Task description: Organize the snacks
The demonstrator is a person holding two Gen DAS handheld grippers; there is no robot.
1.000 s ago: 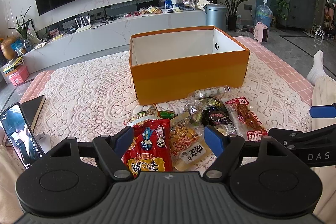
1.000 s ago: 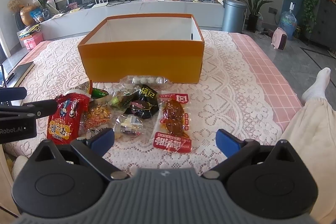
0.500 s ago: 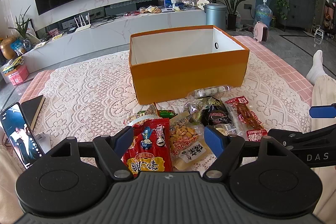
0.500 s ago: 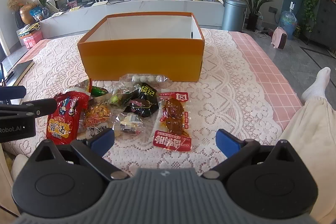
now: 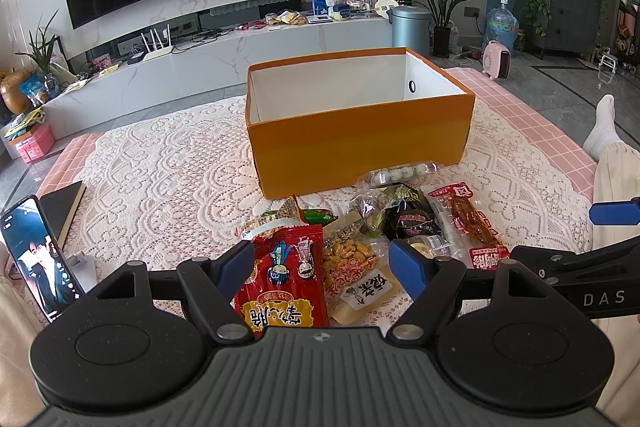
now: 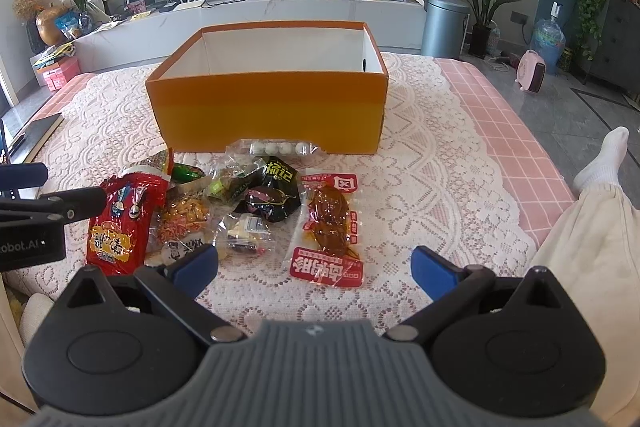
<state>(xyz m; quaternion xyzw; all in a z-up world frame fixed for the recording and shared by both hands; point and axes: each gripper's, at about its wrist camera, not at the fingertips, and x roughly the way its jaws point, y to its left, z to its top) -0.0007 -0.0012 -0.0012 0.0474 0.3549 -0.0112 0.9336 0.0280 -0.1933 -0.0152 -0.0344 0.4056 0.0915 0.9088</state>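
An open orange box (image 5: pixel 360 147) with white inner walls stands on a white lace cloth (image 5: pixel 160 167), and its interior shows no snacks in either view. Just in front of the box, touching or nearly touching its near wall, lies a clear pack of white balls (image 5: pixel 400 173). Nearer the cameras than the box, the other snacks sit in a loose cluster: a red bag with cartoon figures (image 5: pixel 284 283) at the box's front left corner side, a clear bag of orange snacks (image 5: pixel 352 267) just beside it and partly overlapping, a black packet (image 5: pixel 408 215) in the middle, and a red-edged pack of brown meat (image 5: pixel 468 223) toward the box's front right corner.

The left gripper (image 5: pixel 324 267) hovers above the red bag and the orange snacks with its blue fingers spread wide, gripping nothing. The right gripper (image 6: pixel 316 267) hangs over the near end of the meat pack (image 6: pixel 330 223), its fingers likewise parted wide and empty; the pack lies flat on the cloth between them.

Far left of the box, at the cloth's edge, a phone (image 5: pixel 38 255) with a lit screen leans beside a dark book (image 5: pixel 62 205). To the right of the box, off the cloth, a person's leg in pale trousers with a white sock (image 6: pixel 600 163) rests on the floor
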